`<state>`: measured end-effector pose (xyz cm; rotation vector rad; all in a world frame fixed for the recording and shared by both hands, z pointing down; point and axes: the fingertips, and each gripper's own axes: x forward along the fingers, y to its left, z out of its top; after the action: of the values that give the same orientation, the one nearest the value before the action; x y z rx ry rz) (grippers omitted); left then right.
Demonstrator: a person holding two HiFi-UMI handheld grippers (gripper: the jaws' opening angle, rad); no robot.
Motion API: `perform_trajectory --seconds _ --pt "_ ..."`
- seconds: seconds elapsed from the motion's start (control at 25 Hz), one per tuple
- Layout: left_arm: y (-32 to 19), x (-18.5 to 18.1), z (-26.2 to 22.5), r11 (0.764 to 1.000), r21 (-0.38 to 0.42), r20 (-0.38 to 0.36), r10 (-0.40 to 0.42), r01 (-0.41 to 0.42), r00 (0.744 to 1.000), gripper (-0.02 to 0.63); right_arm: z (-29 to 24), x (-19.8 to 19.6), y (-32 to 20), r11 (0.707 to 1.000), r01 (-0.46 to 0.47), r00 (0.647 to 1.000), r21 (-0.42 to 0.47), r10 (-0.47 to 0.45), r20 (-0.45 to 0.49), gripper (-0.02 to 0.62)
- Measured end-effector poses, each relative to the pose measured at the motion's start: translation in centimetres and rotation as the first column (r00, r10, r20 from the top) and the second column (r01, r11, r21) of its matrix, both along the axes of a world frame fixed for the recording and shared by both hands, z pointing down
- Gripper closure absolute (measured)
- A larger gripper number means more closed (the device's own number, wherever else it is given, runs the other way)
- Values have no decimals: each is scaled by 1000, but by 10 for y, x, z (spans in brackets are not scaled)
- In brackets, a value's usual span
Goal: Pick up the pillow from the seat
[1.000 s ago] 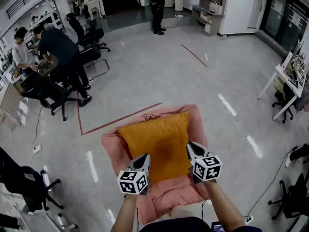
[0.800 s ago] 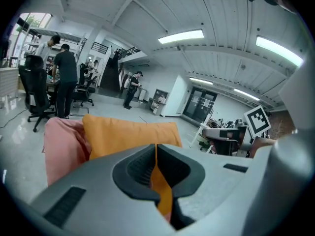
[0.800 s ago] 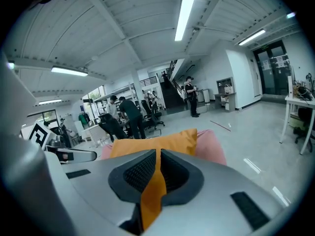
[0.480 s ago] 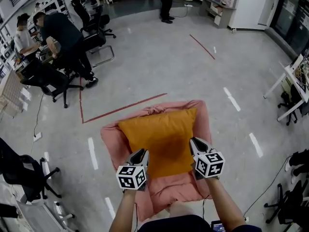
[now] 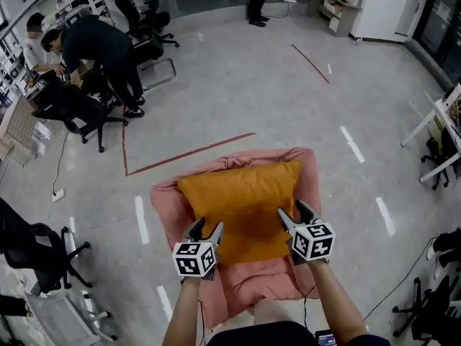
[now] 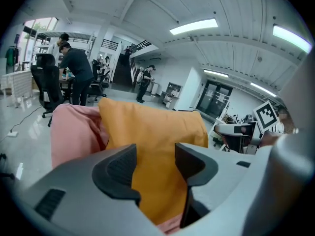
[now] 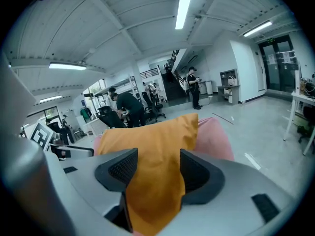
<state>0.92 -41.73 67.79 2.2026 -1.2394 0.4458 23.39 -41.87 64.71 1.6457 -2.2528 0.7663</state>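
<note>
Sitting unlifted, the orange pillow (image 5: 241, 207) rests on the pink seat (image 5: 167, 211). Our left gripper (image 5: 205, 229) and right gripper (image 5: 292, 213) have just been opening, jaws apart astride its near edge, seemingly without pinching. Closing and lifting remain.

An open-plan office: people (image 5: 97, 45) among swivel chairs (image 5: 75, 114) at ten o'clock, desk (image 5: 448, 110) at three, glass doors (image 5: 441, 13) at one, red tape (image 5: 189, 153) on the floor (image 5: 238, 85).

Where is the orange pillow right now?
In the head view, lower centre, the orange pillow lies on the pink-covered seat, with the red floor line just beyond it.
</note>
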Motion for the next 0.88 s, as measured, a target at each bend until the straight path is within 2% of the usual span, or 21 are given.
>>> perform_trajectory --seconds 0.16,0.32,0.48,0.88 --pt "-9 -4 10 1000 0 47 -5 5 999 296 12 3 -7 999 12 1000 -31 -12 -3 311" --pt "-15 -6 20 999 -7 55 -31 31 998 245 25 5 -14 998 21 1000 -57 -21 -1 289" --pt "-23 -5 26 999 -5 61 -48 49 997 218 32 6 -23 997 13 1000 -71 -13 3 256" --pt "-30 -14 27 989 2 52 -145 145 988 201 47 9 -35 994 29 999 -108 -27 18 255"
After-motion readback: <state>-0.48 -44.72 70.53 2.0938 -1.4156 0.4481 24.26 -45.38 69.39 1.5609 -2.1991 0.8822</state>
